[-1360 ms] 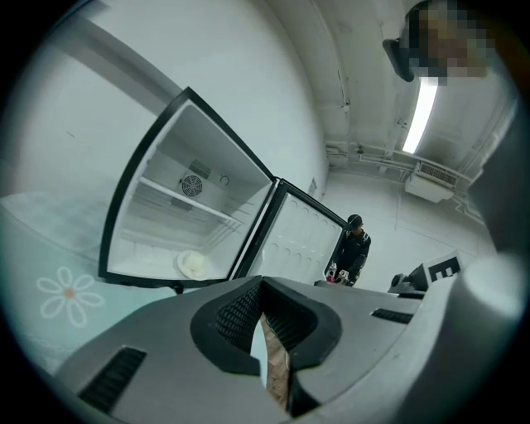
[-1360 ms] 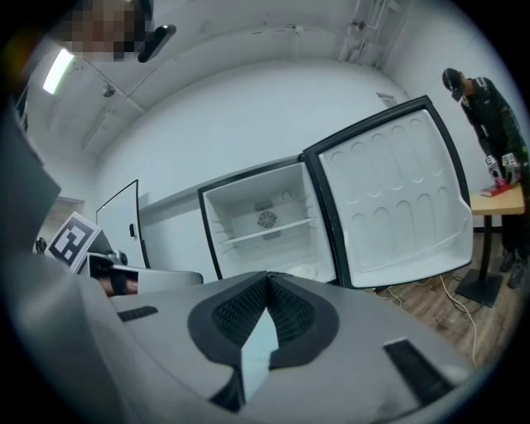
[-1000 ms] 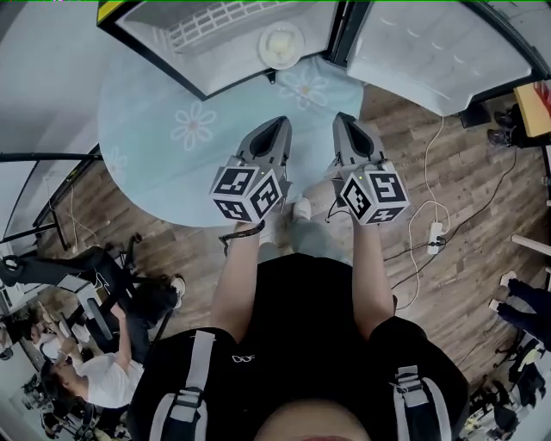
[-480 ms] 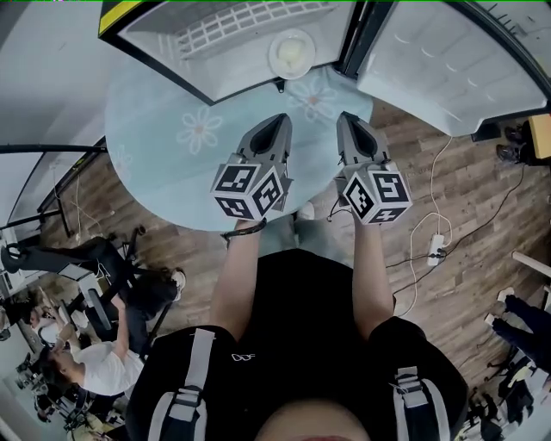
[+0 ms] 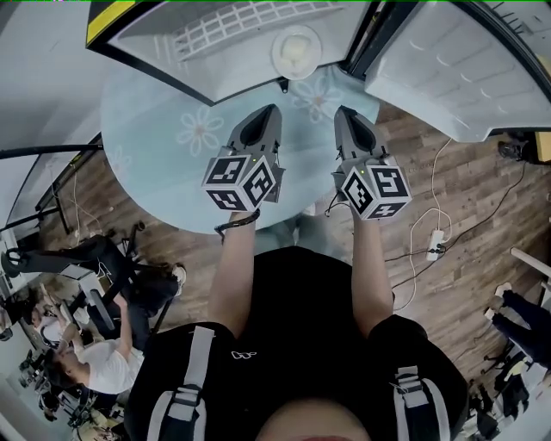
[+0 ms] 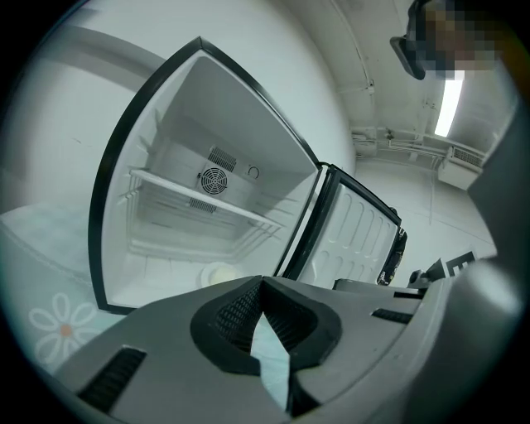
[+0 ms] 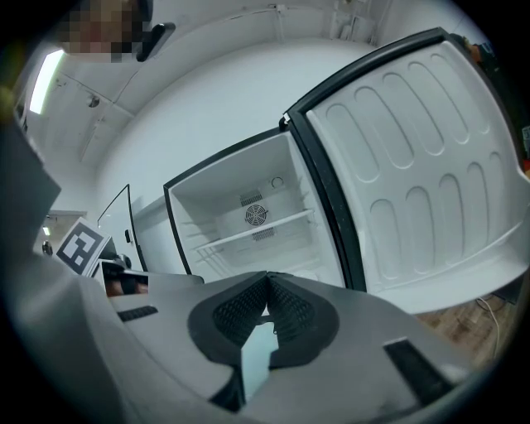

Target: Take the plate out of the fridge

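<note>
Wood flooring ran under a round surface [image 5: 155,129] covered in pale blue cloth with daisies, and the small fridge [image 5: 172,52] stood on it with its door [image 5: 448,69] swung wide to the right. The plate [image 5: 297,52] lay on the fridge's floor, near the front opening and below the wire shelf [image 5: 232,21]. Its centre looked pale yellow, though whether anything lay on it could not be told.

The left gripper [image 5: 268,110] and right gripper [image 5: 343,113] hovered side by side just in front of the fridge's opening. Each had its jaws pressed together with nothing between them.

The main risk, as I judged it, was arriving at the plate with the jaws closed, which would push it deeper into the fridge rather than grip it. The shelf above left little headroom, so a steep lift could knock the rim against the wire. Gripping only one edge could also let the plate tip as it cleared the fridge's sill.

The door stood close beside the right gripper and could be bumped. A power strip [image 5: 435,237] and its cable lay on the floor to the fridge's right. Seated people [image 5: 86,362] were well away from the fridge.
</note>
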`<state>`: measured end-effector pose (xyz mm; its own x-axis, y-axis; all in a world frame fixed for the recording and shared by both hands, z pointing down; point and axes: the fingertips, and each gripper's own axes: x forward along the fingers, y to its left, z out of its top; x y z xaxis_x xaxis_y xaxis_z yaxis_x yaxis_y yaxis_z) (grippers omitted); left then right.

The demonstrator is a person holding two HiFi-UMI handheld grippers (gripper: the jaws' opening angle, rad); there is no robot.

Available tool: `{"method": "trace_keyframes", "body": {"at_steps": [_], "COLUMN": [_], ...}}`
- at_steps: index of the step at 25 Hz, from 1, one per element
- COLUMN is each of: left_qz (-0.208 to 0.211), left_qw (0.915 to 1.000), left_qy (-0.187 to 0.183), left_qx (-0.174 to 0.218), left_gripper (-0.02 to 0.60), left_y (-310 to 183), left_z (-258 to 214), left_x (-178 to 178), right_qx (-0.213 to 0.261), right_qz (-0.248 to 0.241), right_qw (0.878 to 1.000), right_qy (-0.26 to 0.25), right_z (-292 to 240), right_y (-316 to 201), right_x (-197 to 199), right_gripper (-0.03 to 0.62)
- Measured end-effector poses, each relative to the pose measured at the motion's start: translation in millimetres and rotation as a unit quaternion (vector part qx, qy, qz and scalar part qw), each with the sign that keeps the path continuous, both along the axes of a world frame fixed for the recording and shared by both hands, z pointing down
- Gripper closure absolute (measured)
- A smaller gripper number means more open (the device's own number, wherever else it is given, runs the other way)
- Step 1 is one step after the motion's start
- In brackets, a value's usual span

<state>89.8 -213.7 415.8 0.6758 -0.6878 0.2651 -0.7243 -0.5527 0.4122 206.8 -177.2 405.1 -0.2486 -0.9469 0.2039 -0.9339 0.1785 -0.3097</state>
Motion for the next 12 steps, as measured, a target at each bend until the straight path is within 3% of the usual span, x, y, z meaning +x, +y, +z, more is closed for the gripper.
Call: {"method": "trace_keyframes", "body": {"at_steps": [5, 12], "left_qz": [-0.028, -0.017], "left_qw": [0.9992, 0.9987], "left_qy": [0.009, 0.019], "left_qx": [-0.026, -0.044], "left_gripper": [0.581, 0.581], "left_y": [-25.3, -47.8], "left_z": [20.2, 33.3], "left_x": [-15.5, -6.2], "right_qx": [-0.007, -0.010], "right_qz": [-0.021, -0.019], "right_qw": [1.000, 1.000], "right_qy": [-0.006, 0.007], "right_z": [14.0, 22.8], "right_y": [-10.8, -36.0], "right_x": [-15.8, -17.3], "right_gripper": [0.594, 0.594]}}
